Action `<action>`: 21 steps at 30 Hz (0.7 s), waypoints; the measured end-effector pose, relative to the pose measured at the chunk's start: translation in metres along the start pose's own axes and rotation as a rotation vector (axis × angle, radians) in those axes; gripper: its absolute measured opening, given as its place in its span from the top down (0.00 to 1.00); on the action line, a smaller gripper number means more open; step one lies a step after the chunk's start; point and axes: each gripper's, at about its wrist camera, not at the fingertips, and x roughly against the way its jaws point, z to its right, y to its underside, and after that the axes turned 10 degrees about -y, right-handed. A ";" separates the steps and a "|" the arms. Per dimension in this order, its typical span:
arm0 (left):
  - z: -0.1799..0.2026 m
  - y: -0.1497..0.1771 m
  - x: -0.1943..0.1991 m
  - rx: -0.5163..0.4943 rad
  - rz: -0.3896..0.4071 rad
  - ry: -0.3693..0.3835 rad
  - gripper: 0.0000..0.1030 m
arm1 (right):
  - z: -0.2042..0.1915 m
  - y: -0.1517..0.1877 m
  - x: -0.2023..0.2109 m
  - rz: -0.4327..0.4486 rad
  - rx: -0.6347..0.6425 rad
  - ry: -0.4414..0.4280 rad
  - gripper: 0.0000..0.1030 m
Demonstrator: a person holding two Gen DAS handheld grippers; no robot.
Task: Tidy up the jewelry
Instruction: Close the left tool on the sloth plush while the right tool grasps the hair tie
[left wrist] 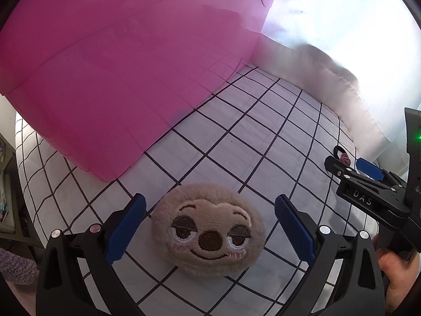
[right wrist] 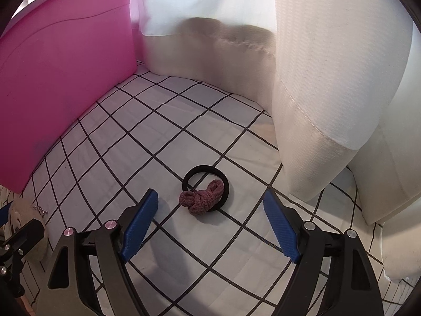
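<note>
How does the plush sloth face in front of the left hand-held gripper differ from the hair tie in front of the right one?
The plush sloth face is a solid, furry beige pad with an embroidered face; the hair tie is a thin black ring with a knitted mauve knot. The sloth face lies between the left hand-held gripper's open fingers; the hair tie lies just ahead of the right hand-held gripper's fingers. Both rest untouched on the checked cloth.

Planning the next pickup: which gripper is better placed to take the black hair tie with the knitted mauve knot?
Right gripper: open, with the hair tie just ahead between its fingers. Left gripper straddles the plush sloth face.
</note>
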 end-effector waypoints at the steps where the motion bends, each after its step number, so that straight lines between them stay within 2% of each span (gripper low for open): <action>1: 0.000 0.000 -0.001 0.001 -0.002 -0.001 0.06 | 0.000 0.000 0.000 0.004 0.003 -0.001 0.24; 5: 0.001 0.002 -0.015 0.001 -0.052 -0.031 0.06 | 0.000 0.000 -0.002 0.009 0.004 -0.002 0.25; 9: 0.013 0.009 -0.013 -0.070 -0.017 -0.090 0.08 | -0.002 0.003 0.001 0.016 0.007 -0.005 0.25; 12: 0.011 0.012 -0.010 -0.063 0.005 -0.085 0.10 | -0.005 0.004 0.003 0.021 0.019 -0.013 0.31; 14: 0.009 0.013 -0.007 -0.052 0.018 -0.089 0.15 | -0.008 0.010 0.011 0.028 0.032 -0.019 0.38; 18: 0.000 0.016 -0.003 -0.034 0.062 -0.093 0.33 | -0.014 0.012 0.014 0.038 0.045 -0.029 0.55; 20: -0.005 0.018 -0.002 -0.033 0.082 -0.089 0.35 | -0.014 0.015 0.017 0.046 0.047 -0.033 0.68; 21: -0.007 0.020 -0.001 -0.034 0.090 -0.090 0.36 | -0.015 0.016 0.018 0.048 0.048 -0.037 0.72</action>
